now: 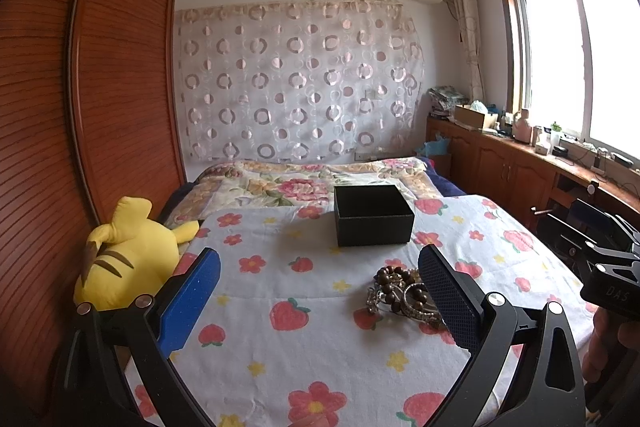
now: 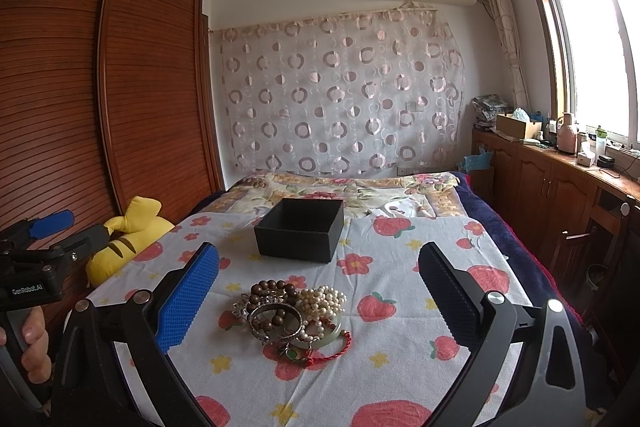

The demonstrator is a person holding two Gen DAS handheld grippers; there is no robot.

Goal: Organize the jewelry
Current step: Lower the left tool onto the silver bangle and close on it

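Note:
A heap of jewelry (image 2: 292, 319) lies on the flowered sheet: brown wooden beads, a silver bangle, white pearls, a green bangle and a red cord. In the left wrist view the jewelry heap (image 1: 400, 295) is partly hidden behind my right-hand finger. Beyond it stands an open, empty black box (image 2: 300, 235) (image 1: 373, 215). My right gripper (image 2: 320, 291) is open, its fingers straddling the heap from above and nearer me. My left gripper (image 1: 320, 291) is open over bare sheet, left of the heap. The left gripper (image 2: 52, 227) also shows at the right wrist view's left edge.
A yellow plush toy (image 1: 128, 259) lies at the bed's left edge against a wooden wardrobe (image 1: 80, 107). A floral quilt (image 1: 304, 183) covers the far bed. Wooden cabinets (image 2: 560, 187) with clutter run along the right under the window. A hand (image 2: 32, 343) holds the left gripper.

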